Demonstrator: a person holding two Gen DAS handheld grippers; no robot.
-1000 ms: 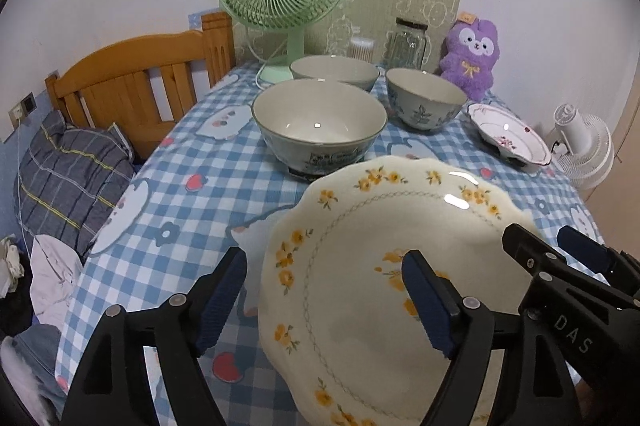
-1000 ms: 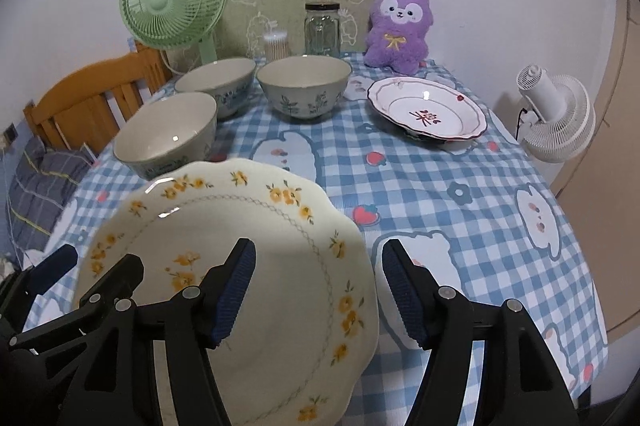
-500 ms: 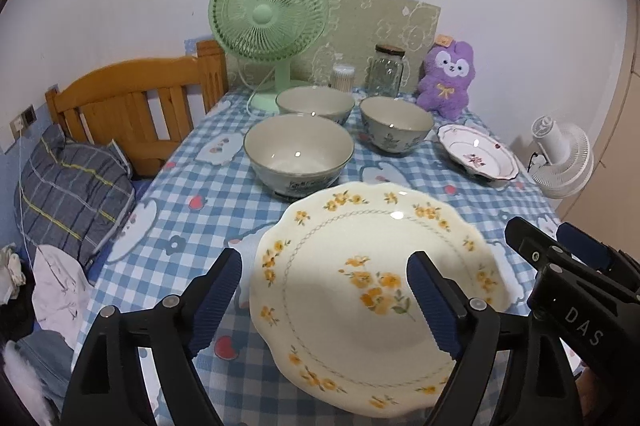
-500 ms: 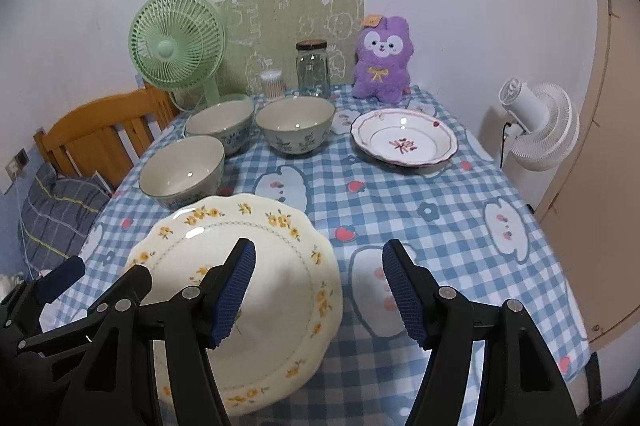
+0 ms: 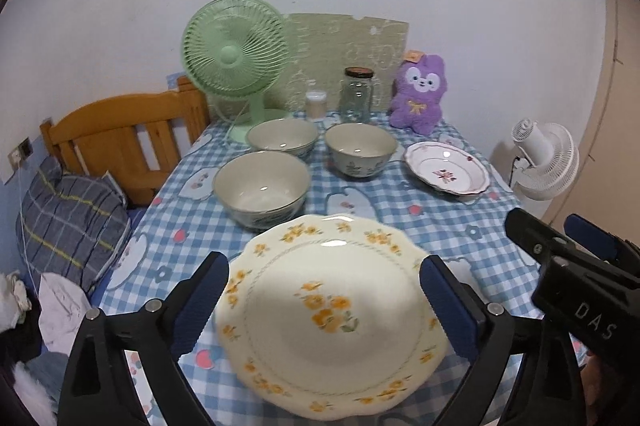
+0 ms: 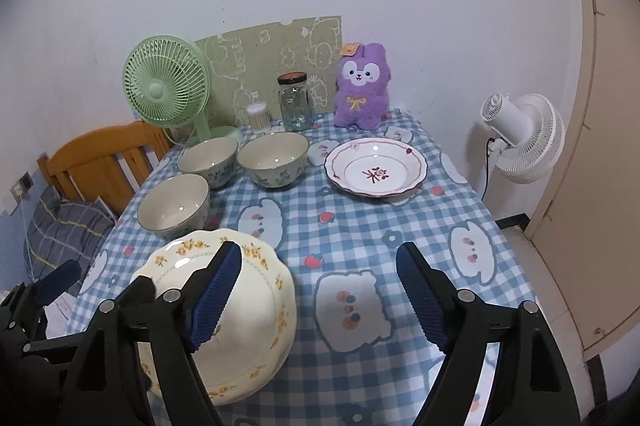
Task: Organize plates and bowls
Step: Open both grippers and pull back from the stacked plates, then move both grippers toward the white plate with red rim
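Observation:
A cream plate with yellow flowers (image 5: 332,314) lies at the table's near edge, also in the right wrist view (image 6: 248,310). My left gripper (image 5: 324,310) is open and empty, its fingers either side of the plate, above it. My right gripper (image 6: 320,302) is open and empty, to the right of the plate. Three bowls stand behind: a near left one (image 5: 262,187), a far left one (image 5: 282,137) and a far right one (image 5: 360,149). A red-trimmed white plate (image 5: 446,171) lies at the right, also in the right wrist view (image 6: 376,171).
A green fan (image 5: 236,53), a glass jar (image 5: 357,93), a small cotton-swab pot (image 5: 316,103) and a purple plush (image 5: 418,93) line the table's back edge. A wooden bed frame (image 5: 116,141) is at the left. A white fan (image 5: 546,161) stands off the right.
Both grippers have pulled back and risen from the table, so the dishes look smaller and farther. The flowered plate lies in the same spot. Both stay open.

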